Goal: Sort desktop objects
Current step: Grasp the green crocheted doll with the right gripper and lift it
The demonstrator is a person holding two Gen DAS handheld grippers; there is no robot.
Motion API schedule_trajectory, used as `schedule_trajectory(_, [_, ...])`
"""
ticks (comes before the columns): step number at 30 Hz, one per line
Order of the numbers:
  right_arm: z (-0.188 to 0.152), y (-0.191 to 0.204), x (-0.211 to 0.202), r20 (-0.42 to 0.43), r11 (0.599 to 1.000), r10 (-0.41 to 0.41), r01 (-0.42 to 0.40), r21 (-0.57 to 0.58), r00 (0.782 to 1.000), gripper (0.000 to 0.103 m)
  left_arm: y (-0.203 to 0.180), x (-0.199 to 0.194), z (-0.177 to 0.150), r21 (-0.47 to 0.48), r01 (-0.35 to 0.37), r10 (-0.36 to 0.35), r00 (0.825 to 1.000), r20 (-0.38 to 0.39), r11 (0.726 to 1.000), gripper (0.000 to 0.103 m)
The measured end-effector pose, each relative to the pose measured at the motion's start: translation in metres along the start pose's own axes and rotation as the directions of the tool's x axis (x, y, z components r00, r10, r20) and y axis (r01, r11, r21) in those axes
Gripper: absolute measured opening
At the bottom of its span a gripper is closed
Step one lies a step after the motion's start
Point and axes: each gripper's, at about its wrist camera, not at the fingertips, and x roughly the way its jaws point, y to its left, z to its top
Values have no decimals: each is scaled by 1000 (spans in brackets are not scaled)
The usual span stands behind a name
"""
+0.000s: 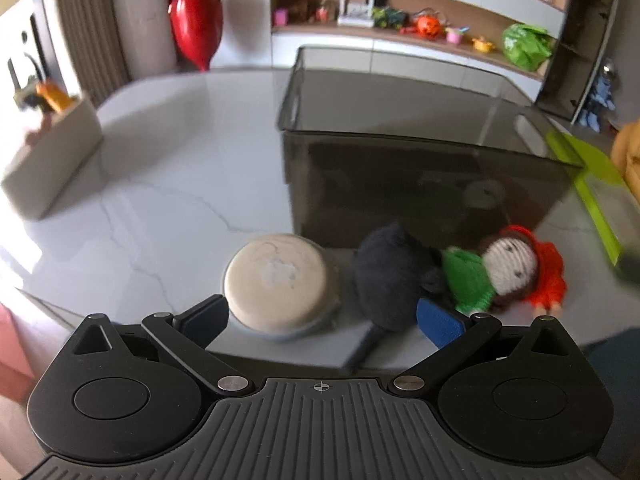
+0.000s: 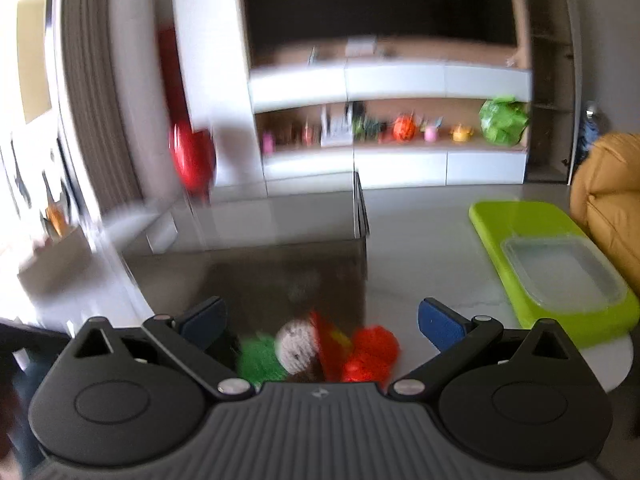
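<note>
My left jaws (image 1: 322, 320) are spread wide, nothing pinched. A round cream tin (image 1: 280, 280) sits on the marble surface (image 1: 160, 184) between the pads, nearer the left pad (image 1: 202, 320). A dark fuzzy lump (image 1: 390, 272) lies at 1 o'clock from the tin, just over my right pad (image 1: 438, 322). A knitted doll (image 1: 504, 272) with green body and orange-red hair lies at 3 o'clock of the lump, touching it. A smoky clear bin (image 1: 400, 136) stands at 12 o'clock, just behind all three. A white box (image 1: 52, 160) is at 10 o'clock, well apart.

My right jaws (image 2: 322, 322) are spread too, empty, hanging above the doll (image 2: 298, 344); view blurred. Bin (image 2: 280, 248) at 12 o'clock, green tray (image 2: 504, 232) with a clear container (image 2: 560, 272) at 2 o'clock.
</note>
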Motion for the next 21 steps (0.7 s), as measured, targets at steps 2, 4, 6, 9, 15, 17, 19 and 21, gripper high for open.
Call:
schedule_trajectory(2, [8,0,27,-136,997,7,-17,-71,991,103,3,10,10,-3,6,-6,998,-57,1000,103])
schedule_trajectory(4, [13,-5,47,-222,996,12,-32,-86,975,103,5,19,19,11,14,-13,994,-109,1000,103])
schedule_trajectory(6, [16,-16,64,-297,997,20,-40,-63,955,100,5,28,25,49,14,-6,988,-155,999,103])
schedule_trajectory(9, [20,-41,84,-412,995,45,-2,104,910,93,7,42,27,76,23,-8,982,-191,997,103])
schedule_trajectory(15, [7,-64,99,-437,926,134,45,376,889,81,13,76,28,45,96,-79,953,-292,994,103])
schedule_trajectory(17, [3,-56,105,-447,896,232,-10,444,864,77,15,84,29,29,105,-90,944,-316,994,103])
schedule_trajectory(19, [1,-46,114,-445,850,277,-2,527,852,75,15,87,31,40,83,-67,951,-302,996,103])
schedule_trajectory(21, [-1,-37,129,-470,831,255,57,553,845,74,15,85,33,28,83,-71,954,-290,996,103])
